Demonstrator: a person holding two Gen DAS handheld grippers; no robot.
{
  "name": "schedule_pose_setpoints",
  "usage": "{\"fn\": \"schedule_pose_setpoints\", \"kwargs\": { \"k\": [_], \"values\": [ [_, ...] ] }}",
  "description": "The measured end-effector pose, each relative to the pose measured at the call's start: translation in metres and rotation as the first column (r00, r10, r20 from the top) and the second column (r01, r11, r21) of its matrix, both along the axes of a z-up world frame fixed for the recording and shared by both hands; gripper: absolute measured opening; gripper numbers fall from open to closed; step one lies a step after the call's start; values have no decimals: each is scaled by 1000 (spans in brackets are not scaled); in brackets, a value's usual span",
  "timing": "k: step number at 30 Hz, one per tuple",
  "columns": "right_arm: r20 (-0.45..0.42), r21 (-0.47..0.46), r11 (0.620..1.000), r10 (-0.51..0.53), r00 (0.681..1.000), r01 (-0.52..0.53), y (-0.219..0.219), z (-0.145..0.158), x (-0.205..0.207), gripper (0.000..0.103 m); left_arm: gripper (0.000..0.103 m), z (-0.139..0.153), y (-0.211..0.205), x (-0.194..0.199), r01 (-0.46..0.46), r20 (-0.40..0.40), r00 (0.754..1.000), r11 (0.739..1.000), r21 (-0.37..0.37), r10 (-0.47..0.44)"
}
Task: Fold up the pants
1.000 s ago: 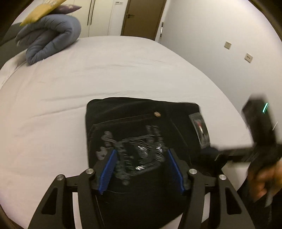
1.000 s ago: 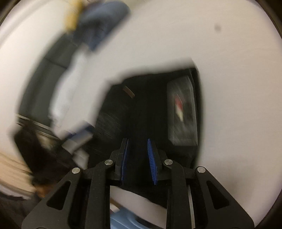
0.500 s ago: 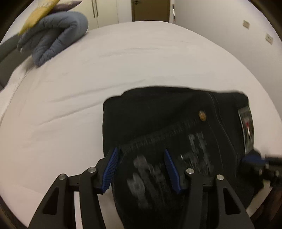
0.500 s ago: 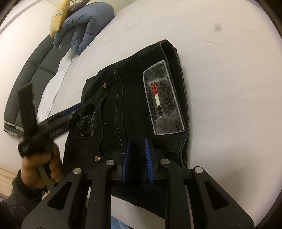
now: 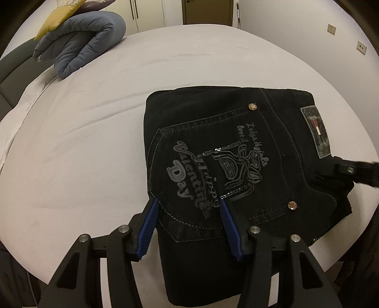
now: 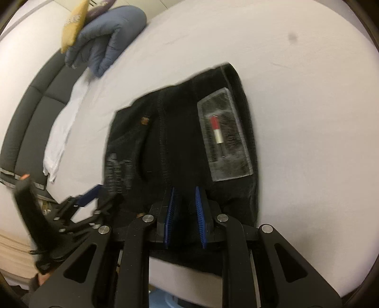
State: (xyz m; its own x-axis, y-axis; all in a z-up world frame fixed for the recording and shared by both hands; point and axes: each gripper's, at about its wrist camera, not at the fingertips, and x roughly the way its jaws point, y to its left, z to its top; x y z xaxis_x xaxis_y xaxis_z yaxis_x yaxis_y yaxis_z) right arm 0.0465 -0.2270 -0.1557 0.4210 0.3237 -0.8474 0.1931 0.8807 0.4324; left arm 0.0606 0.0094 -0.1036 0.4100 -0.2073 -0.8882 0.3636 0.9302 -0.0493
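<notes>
The white bed [image 5: 99, 147] spreads ahead of my claws, and the folded black pants [image 5: 225, 147] lie on it right under both. My left claw [image 5: 188, 227] stands spread, released, straddling the printed back pocket's near corner. My right claw [image 6: 185, 213] is clenched on the waistband edge, beside the grey label [image 6: 223, 137].

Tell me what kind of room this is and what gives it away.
Most likely a bedroom. The folded black denim pants lie on a wide mattress under a white bed sheet, with a rolled blue-grey quilted duvet at its far end, and pale wardrobe doors stand beside a brown wooden door.
</notes>
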Motion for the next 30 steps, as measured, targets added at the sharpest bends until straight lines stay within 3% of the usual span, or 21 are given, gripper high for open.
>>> {"fn": "schedule_pose_setpoints", "kwargs": {
  "k": [3, 6, 9, 22, 24, 26, 27, 28, 30],
  "values": [
    [28, -38, 999, 15, 1000, -13, 10, 8, -13, 16, 55, -1, 2, 3, -1, -1, 1000, 1000, -2, 1],
    [-4, -23, 1000, 21, 1000, -21, 13, -15, -24, 16, 55, -1, 0, -2, 0, -2, 1000, 1000, 3, 0],
    [81, -14, 1000, 25, 996, -24, 11, -25, -35, 16, 55, -2, 2, 0, -9, -12, 1000, 1000, -8, 9],
    [161, -31, 999, 45, 986, -40, 7, -25, -42, 16, 56, -5, 4, 2, -20, -7, 1000, 1000, -3, 20],
    [149, -24, 999, 40, 988, -37, 7, -18, -43, 18, 59, -2, 11, 3, -25, -14, 1000, 999, -22, 25],
    [141, 14, 1000, 20, 990, -22, 3, -6, -45, 20, 75, 2, 22, 5, -56, -25, 998, 997, -52, 55],
    [155, 43, 999, 4, 988, -11, -2, 1, -48, 29, 78, 4, 31, 6, -81, -29, 996, 994, -74, 79],
    [179, 62, 998, -9, 984, -2, -7, 9, -52, 51, 79, 7, 38, 6, -98, -27, 995, 991, -90, 96],
    [234, 75, 996, -55, 971, 38, -23, 25, -61, 73, 79, 12, 52, 6, -124, -21, 992, 984, -132, 122]
  ]
}}
